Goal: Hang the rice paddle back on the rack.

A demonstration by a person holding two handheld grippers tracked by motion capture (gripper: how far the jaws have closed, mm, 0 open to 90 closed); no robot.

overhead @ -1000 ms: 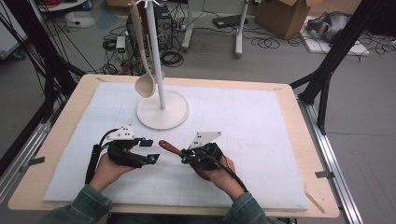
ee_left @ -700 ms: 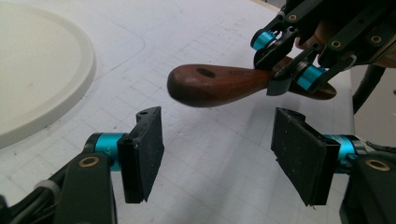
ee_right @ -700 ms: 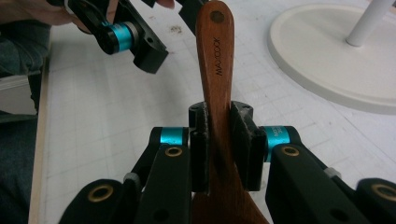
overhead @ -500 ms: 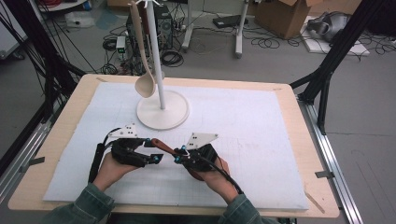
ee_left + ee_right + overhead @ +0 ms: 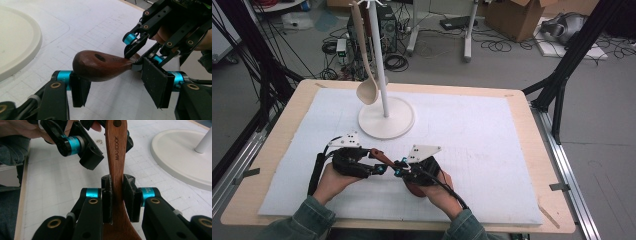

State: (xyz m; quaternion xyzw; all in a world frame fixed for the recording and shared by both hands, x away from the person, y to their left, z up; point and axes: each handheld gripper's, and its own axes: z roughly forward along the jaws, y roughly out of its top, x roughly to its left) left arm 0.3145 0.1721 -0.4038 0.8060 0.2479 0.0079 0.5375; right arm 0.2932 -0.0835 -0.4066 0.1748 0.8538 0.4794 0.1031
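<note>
Halfway maybe: right gripper clamps the wooden spoon; left gripper, unclenched and just closing round its handle end, hasn't gripped yet; the stand hook awaits.

The person wears green sleeves. Each hand-held gripper is black with bright blue rollers, gold screws and a black cable. A grey three-cornered plate with dots sits on top.

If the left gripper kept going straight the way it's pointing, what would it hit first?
Probably the right gripper, which clamps the brown wooden spoon just ahead; the left gripper's closing jaws already flank the spoon's handle end.
</note>
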